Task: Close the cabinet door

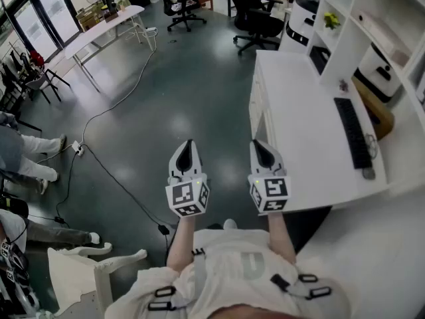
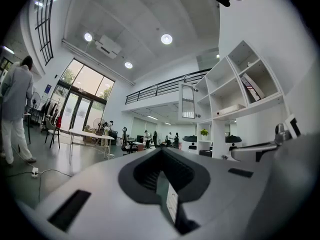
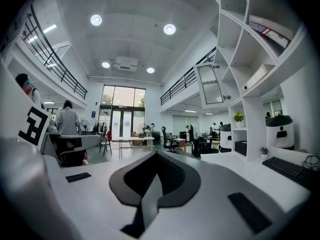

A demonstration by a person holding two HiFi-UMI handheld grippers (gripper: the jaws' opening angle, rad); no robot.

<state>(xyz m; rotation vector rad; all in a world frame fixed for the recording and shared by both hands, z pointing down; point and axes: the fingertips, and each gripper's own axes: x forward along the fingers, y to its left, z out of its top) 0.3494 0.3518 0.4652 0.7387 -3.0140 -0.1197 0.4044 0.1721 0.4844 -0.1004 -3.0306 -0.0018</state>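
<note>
A: Here, where is the cabinet door (image 3: 210, 85)?

B: Upper right in the right gripper view. It is a ribbed panel in a white frame, swung out from the white shelf unit (image 3: 248, 59) and standing open, high above the desk. The left gripper view shows the same door, also open.

A: And the two tongs?

B: The left gripper (image 1: 188, 143) and the right gripper (image 1: 260, 145) are held side by side, roughly level, pointing into the room. Each pair of jaws is closed tight, pad against pad, with nothing between them. Both are well apart from the door.

A: What lies between them and the door?

B: The white desk (image 1: 299, 121), at right. In the head view the right gripper shows against its near left edge. A black keyboard (image 1: 352, 133) lies on the desk, close to the shelf unit. A potted plant (image 3: 239, 117) stands on a shelf further along.

A: And the rest of the room?

B: Dark floor lies ahead of the left gripper, crossed by a black cable (image 1: 113, 108) that runs to a power strip (image 1: 78, 149). A black office chair (image 1: 257, 24) stands beyond the desk's far end. A folding table (image 1: 106, 26) stands at upper left. Seated people (image 1: 30, 153) show at the left edge.
</note>
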